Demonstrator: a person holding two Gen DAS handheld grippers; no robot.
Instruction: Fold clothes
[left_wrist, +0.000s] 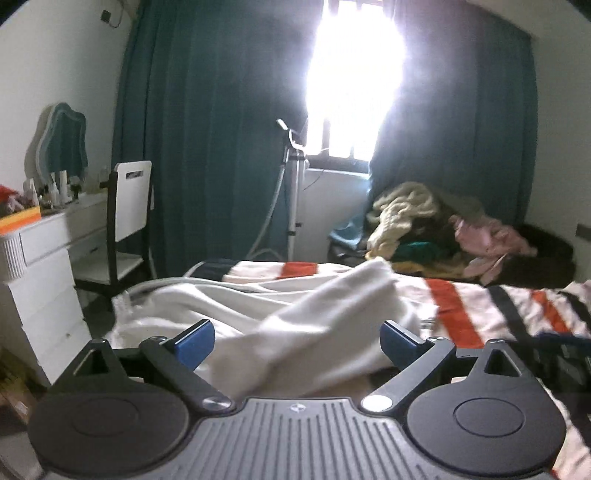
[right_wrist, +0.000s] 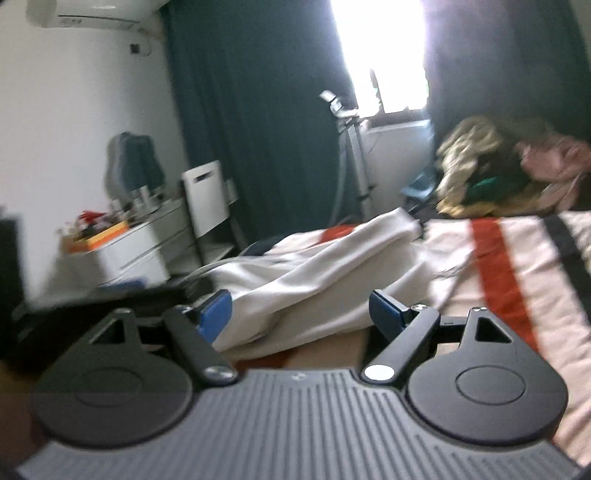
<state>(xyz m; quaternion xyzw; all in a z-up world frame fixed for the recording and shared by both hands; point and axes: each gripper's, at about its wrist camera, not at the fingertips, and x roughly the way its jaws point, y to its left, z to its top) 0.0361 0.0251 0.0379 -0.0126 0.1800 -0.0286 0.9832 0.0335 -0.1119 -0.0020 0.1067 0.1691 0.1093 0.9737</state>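
A white garment (left_wrist: 295, 321) lies rumpled on the striped bed cover (left_wrist: 461, 306), one long part stretched toward me. My left gripper (left_wrist: 297, 343) is open, its blue pads (left_wrist: 194, 341) wide apart just above the near end of the garment, holding nothing. In the right wrist view the same white garment (right_wrist: 314, 273) lies on the bed cover (right_wrist: 517, 258). My right gripper (right_wrist: 301, 314) is open too, pads (right_wrist: 216, 312) either side of the garment's near end, not closed on it. This view is blurred.
A heap of unfolded clothes (left_wrist: 443, 229) sits at the far side of the bed under the window. A white dresser (left_wrist: 40, 273) with bottles and a white chair (left_wrist: 129, 214) stand at the left. A tripod (left_wrist: 293, 192) stands before the dark curtains.
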